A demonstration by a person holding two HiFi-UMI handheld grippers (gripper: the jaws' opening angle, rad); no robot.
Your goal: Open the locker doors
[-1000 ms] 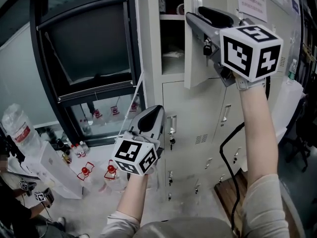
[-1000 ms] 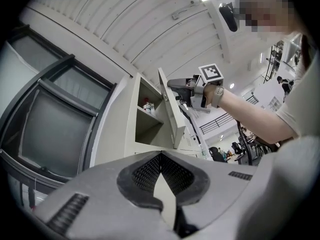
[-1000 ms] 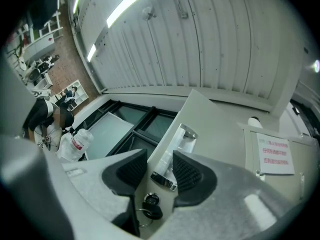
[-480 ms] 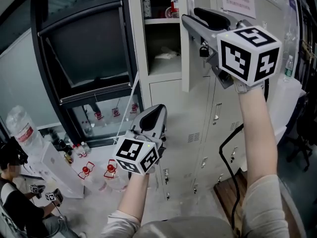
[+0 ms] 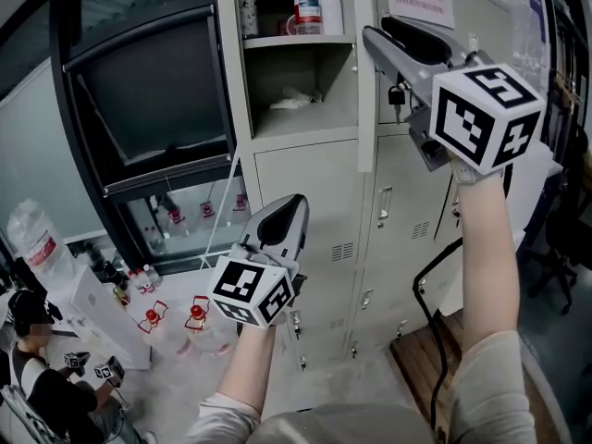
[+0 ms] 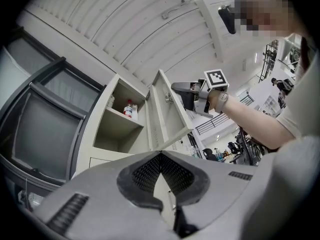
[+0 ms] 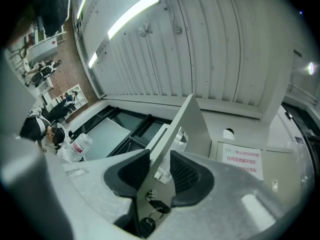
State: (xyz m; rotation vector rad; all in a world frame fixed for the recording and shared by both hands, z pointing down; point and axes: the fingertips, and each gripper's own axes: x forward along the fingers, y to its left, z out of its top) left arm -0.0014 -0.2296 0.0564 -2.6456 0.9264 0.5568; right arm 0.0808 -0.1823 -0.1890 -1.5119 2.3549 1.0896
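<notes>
While right gripper jaws, just closing, pinch locker door, left gripper jaws pressed together

Bottles stand on the shelf inside the locker.

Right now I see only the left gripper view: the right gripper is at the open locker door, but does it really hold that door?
Observer: Yes. In the right gripper view the edge of the locker door stands between the pads of the right gripper; the jaws have just been closing and seem to press on it.
Operator: And lower down?
Observer: The head view shows the lower doors shut.
Operator: Anything on the floor?
Observer: Some bottles with red caps stand there, left of the lockers.
</notes>
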